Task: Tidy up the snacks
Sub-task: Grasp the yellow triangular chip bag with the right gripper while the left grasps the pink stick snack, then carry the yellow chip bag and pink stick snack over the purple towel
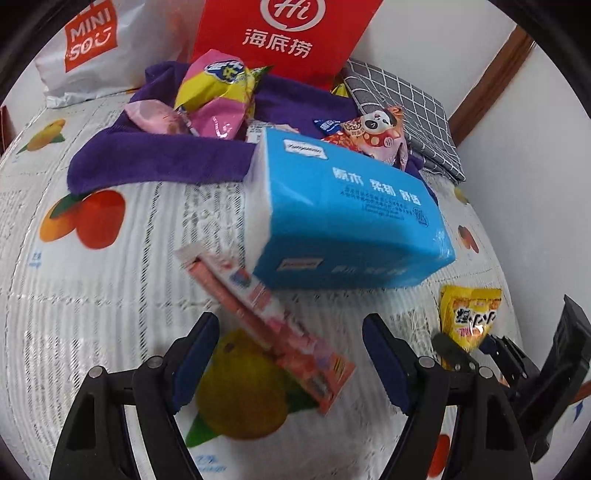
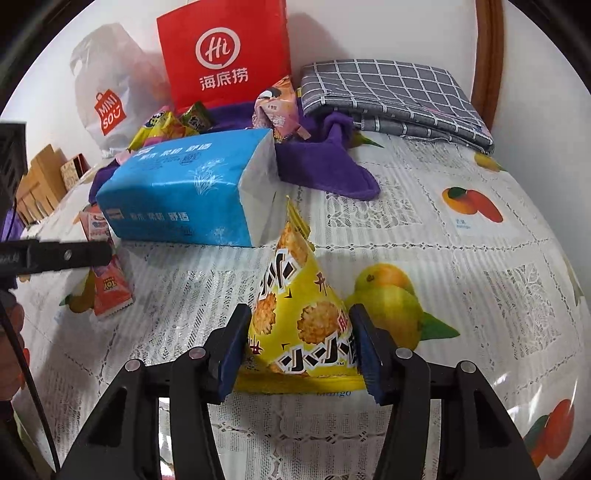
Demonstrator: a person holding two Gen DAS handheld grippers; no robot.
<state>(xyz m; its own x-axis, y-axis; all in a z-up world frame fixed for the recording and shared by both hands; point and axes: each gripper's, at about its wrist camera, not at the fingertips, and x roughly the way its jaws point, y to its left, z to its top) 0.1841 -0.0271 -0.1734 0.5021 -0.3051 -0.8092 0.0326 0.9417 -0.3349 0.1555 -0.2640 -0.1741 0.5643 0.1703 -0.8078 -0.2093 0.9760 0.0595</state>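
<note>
- Black fingers with blue pads fill the bottom of both views.
- Right gripper [image 2: 299, 354]: its fingers are closed on a yellow snack packet [image 2: 295, 314], one pad against each side; the packet stands like a cone in the lower centre of the frame, its base at the bench [image 2: 461, 229].
- Left gripper [image 1: 291, 365]: its fingers stand well apart around the lower end of a long pink snack stick pack [image 1: 269, 325], which lies slanted on the bench from mid-frame down to lower centre. The picture is blurred there, but neither pad seems to touch it.
- Behind both, a blue tissue pack [image 1: 351, 210] lies on the fruit-printed cloth, mid-frame, with the top end of the pink pack just beside its lower left corner.
- Further back, a purple towel [image 1: 155, 158] carries a pink and yellow snack bag [image 1: 218, 92], and a red snack packet with a cartoon face [image 1: 373, 133] lies at the tissue pack's far edge.
- Upper frame: a red paper bag [image 1: 280, 33] in the centre, a white shopping bag [image 1: 92, 40] at upper left, a folded grey checked cloth [image 1: 406, 110] at upper right.
</note>
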